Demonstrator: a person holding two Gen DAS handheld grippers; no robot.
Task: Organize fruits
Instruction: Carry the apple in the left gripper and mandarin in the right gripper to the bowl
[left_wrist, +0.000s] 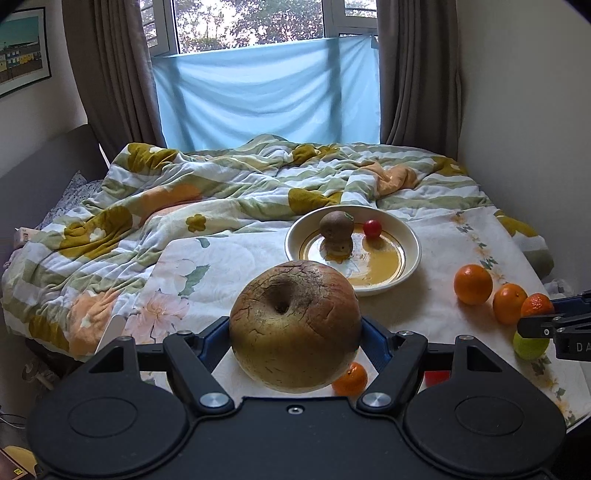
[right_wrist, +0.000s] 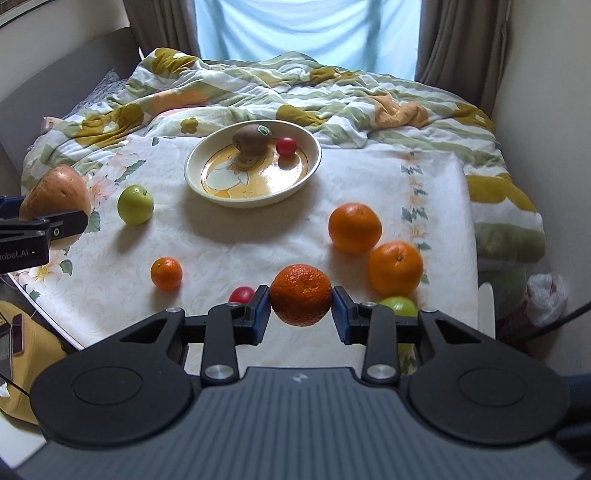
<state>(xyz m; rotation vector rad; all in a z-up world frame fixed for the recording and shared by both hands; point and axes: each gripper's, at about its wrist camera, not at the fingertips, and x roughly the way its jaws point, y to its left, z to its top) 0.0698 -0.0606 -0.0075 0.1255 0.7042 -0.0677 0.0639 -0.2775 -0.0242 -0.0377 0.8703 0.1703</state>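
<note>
My left gripper (left_wrist: 295, 332) is shut on a large russet apple (left_wrist: 294, 325), held above the cloth; it also shows in the right wrist view (right_wrist: 55, 195). My right gripper (right_wrist: 301, 314) is shut on a mandarin (right_wrist: 301, 293), also seen at the right of the left wrist view (left_wrist: 537, 304). A cream bowl (right_wrist: 312, 162) at the table's far middle holds a kiwi (right_wrist: 253, 138) and a small red fruit (right_wrist: 286, 146). Loose on the cloth lie two oranges (right_wrist: 354, 227) (right_wrist: 395, 267), a small mandarin (right_wrist: 166, 273), a green apple (right_wrist: 135, 205), another green apple (right_wrist: 399, 306) and a red fruit (right_wrist: 242, 295).
A floral cloth (right_wrist: 229, 236) covers the table. A rumpled quilt (right_wrist: 258, 88) on the bed lies behind it. Walls stand at right, curtains and a window at the back. A plastic bag (right_wrist: 546, 299) lies on the floor at right.
</note>
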